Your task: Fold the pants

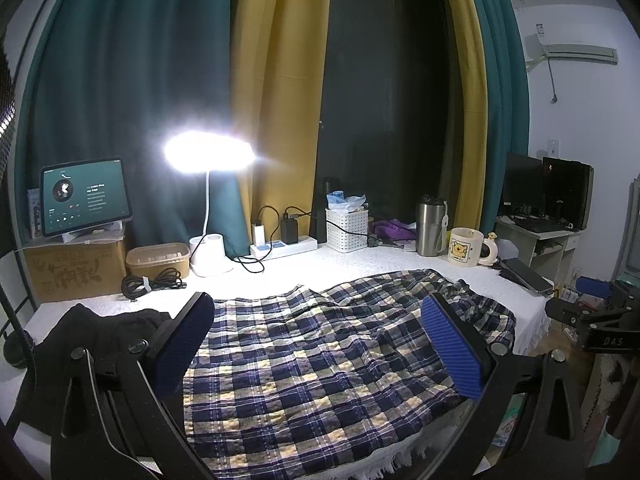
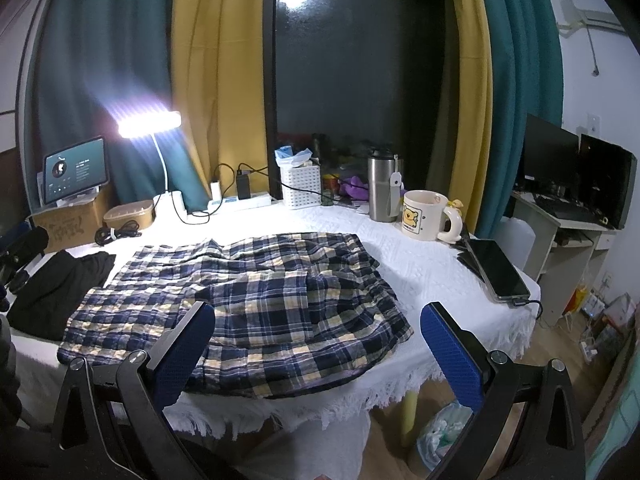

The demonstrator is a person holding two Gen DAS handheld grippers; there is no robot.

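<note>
Both grippers, left and right, hover wide open and empty above the plaid pants.

Dark window straight ahead, flanked by yellow curtains and teal curtains. Lit desk lamp seen ahead-left on white-clothed table. Computer desk with monitors far right, wall air conditioner above. Wood floor lower right.

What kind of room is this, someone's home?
Most likely a lived-in bedroom or study at home: curtains over a dark window, a cluttered table with a mug and a desk lamp, and a computer desk at the side.
</note>
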